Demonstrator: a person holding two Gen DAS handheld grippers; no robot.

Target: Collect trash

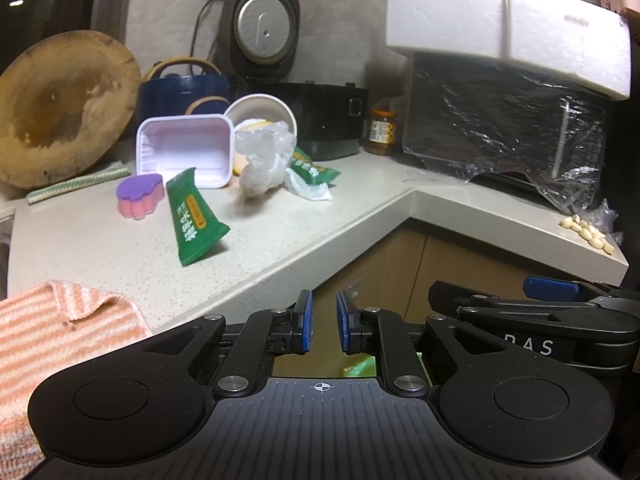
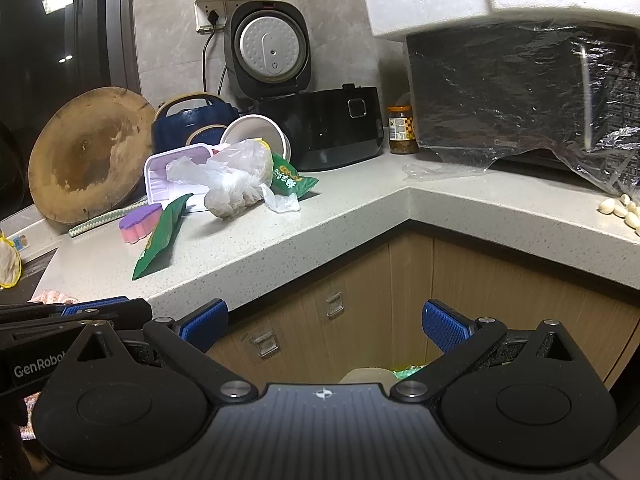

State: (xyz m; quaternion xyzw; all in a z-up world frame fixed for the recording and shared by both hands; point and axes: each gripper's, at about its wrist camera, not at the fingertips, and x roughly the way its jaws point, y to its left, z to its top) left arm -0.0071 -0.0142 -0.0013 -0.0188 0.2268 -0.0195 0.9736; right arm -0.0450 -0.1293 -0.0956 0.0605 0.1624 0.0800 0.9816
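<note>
Trash lies on the pale counter (image 1: 280,236): a green snack wrapper (image 1: 194,216), a white plastic tray (image 1: 186,150), a crumpled clear bag (image 1: 266,158), a paper bowl on its side (image 1: 262,114) and a second green wrapper (image 1: 314,170). The same pile shows in the right wrist view: wrapper (image 2: 162,236), bag (image 2: 232,180), tray (image 2: 168,176), bowl (image 2: 256,132). My left gripper (image 1: 325,322) hangs off the counter's front edge, jaws nearly closed with a narrow empty gap. My right gripper (image 2: 325,324) is wide open and empty, below the counter edge. Green trash shows faintly below both grippers.
A round wooden board (image 1: 60,116) leans at the left. A purple-pink sponge (image 1: 140,196), a striped orange cloth (image 1: 52,336), a black rice cooker (image 2: 320,128), a jar (image 2: 401,130), a wrapped oven under foam blocks (image 2: 520,92) and garlic cloves (image 1: 588,234) stand around. Wooden cabinets (image 2: 360,300) are below.
</note>
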